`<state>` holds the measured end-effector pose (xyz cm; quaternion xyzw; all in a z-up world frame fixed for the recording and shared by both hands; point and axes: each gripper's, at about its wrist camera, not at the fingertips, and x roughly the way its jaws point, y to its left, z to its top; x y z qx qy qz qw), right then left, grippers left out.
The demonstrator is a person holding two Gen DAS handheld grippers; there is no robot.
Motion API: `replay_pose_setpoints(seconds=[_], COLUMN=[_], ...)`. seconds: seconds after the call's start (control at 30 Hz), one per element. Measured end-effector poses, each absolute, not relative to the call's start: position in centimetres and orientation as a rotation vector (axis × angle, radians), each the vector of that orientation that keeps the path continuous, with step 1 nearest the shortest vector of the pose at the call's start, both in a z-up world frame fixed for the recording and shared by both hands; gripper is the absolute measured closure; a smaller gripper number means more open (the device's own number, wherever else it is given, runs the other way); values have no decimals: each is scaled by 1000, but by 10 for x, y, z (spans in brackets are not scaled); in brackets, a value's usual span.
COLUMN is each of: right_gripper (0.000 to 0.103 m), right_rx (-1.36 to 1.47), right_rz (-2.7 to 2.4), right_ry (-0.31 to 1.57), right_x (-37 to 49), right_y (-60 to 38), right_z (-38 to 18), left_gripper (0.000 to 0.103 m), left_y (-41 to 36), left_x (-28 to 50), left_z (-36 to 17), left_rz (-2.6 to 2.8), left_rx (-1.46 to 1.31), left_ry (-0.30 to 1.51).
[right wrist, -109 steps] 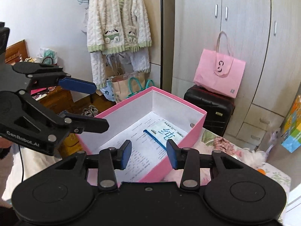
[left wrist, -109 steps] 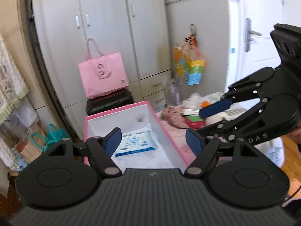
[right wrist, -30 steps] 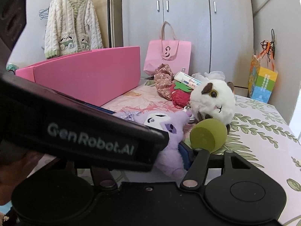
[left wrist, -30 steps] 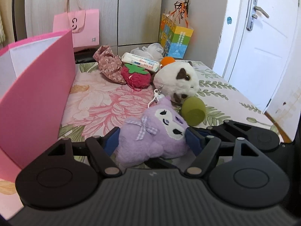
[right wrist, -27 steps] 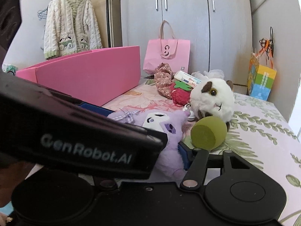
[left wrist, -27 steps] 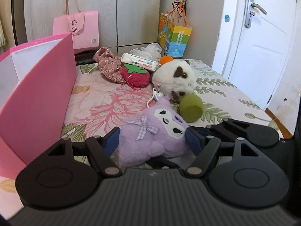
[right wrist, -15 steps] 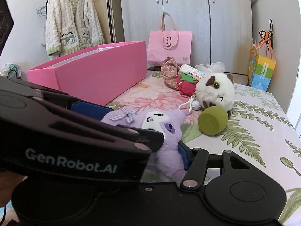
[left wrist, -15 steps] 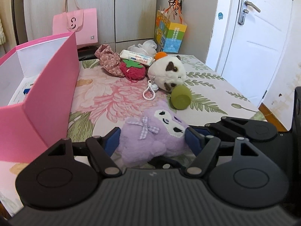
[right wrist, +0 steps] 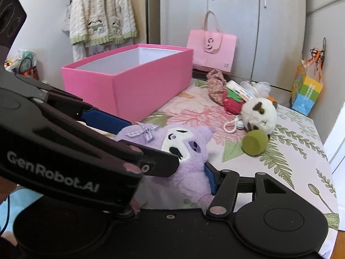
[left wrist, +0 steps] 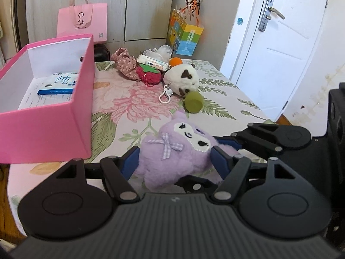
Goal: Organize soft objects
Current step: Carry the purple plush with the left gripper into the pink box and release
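A purple plush toy (left wrist: 179, 151) with a white face and a checked bow is held above the flowered bedspread (left wrist: 133, 99). My left gripper (left wrist: 175, 161) is shut on its body. My right gripper (right wrist: 183, 177) grips the same plush (right wrist: 185, 151) from the right side; its left finger is hidden behind the left gripper's body. The open pink box (left wrist: 49, 116) stands to the left, with a paper and a blue-edged pack inside; it also shows in the right wrist view (right wrist: 133, 77).
Further back on the bed lie a white-and-brown plush (left wrist: 181, 82), a green ball (left wrist: 193, 103), a red strawberry plush (left wrist: 148, 75), a floral cloth (left wrist: 125, 62) and a tissue pack (left wrist: 153, 62). A pink bag (left wrist: 83, 21) stands by the wardrobe. A white door (left wrist: 278, 43) is at right.
Both grippers have risen and drawn back with the purple plush, so it hangs clear of the bed. The inside of the pink box has come into sight.
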<state>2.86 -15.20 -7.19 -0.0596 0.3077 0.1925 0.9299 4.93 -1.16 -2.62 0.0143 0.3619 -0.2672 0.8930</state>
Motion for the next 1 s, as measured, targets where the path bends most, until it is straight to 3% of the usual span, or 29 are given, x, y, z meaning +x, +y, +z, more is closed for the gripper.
replay_pose_setpoints(seconds=[0.23, 0.5, 1.0], right_gripper=[38, 38, 37], right_rx=[-154, -198, -85], right_rz=[472, 563, 673], right_ry=[628, 544, 498], right_x=[14, 21, 152], right_y=[-128, -91, -53], right_z=[-36, 10, 37], left_gripper=[33, 33, 32], left_y=[23, 65, 112], left_x=[35, 33, 135], left_z=[12, 61, 89], left_rz=[-566, -497, -390], left_rx=[41, 65, 30], left_ry=[785, 701, 564])
